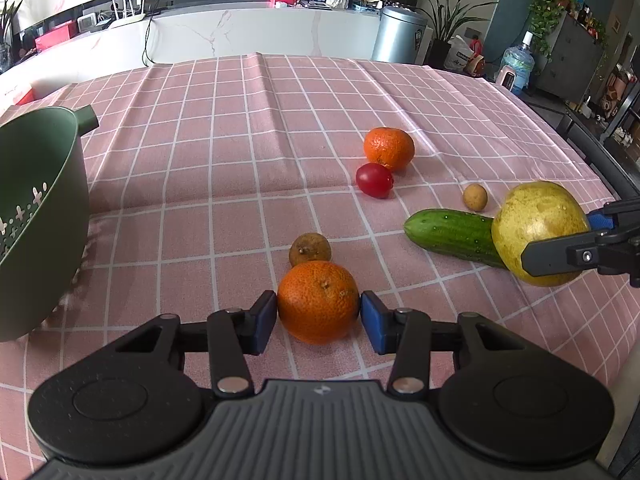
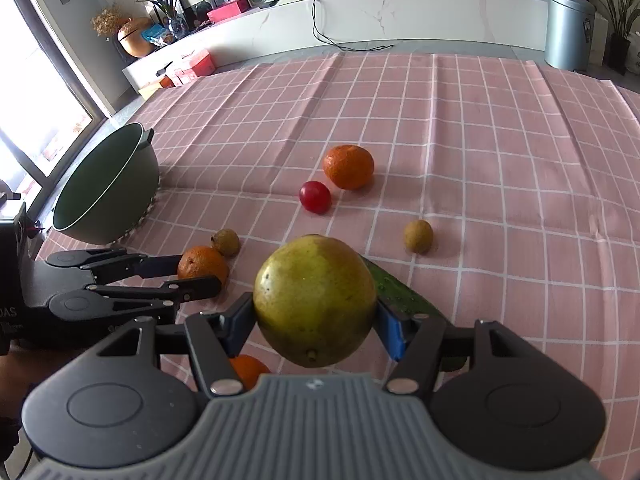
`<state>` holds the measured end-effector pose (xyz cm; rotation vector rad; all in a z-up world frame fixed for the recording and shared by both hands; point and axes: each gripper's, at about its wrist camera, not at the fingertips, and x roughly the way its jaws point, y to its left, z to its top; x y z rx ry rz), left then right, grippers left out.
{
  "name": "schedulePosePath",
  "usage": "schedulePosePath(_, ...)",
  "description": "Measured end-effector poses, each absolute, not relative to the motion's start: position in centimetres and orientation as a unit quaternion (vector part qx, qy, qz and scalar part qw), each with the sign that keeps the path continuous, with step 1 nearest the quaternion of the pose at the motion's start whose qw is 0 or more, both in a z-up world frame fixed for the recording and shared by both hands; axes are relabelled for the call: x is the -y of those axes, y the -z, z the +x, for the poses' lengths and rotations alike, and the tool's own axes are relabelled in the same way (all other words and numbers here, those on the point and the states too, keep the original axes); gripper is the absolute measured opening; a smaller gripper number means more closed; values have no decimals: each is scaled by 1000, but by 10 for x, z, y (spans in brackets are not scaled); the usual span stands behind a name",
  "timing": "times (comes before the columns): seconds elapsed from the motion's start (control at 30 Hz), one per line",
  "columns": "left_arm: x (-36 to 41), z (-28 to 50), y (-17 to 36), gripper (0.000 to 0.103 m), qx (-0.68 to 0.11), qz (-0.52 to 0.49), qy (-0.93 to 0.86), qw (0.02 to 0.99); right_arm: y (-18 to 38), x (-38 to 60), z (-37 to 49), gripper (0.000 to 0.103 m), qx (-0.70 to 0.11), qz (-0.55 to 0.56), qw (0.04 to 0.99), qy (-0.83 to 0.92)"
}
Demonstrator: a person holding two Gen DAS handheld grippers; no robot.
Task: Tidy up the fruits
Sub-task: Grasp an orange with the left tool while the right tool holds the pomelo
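My left gripper (image 1: 319,312) is shut on an orange (image 1: 318,301) that rests on the pink checked cloth; both also show in the right wrist view, gripper (image 2: 200,270) and orange (image 2: 200,263). My right gripper (image 2: 316,316) is shut on a yellow-green pear (image 2: 315,300), held just above a cucumber (image 2: 400,294). In the left wrist view the pear (image 1: 540,228) and cucumber (image 1: 448,232) are at the right. A green colander bowl (image 1: 40,208) stands at the left, also in the right wrist view (image 2: 108,184).
On the cloth lie a second orange (image 1: 389,148), a red tomato (image 1: 374,180), and two small brown fruits (image 1: 475,197) (image 1: 310,248). Another orange (image 2: 249,370) shows under my right gripper. The table's right edge (image 1: 612,176) is close.
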<state>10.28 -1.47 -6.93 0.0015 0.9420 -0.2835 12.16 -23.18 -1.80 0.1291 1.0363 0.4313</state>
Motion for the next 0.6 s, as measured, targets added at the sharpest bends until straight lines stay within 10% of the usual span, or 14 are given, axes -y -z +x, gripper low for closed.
schedulePosePath(0.6,-79,115,-46,51,-407,62,145,900,-36,167,143,61,-454,1,853,-258)
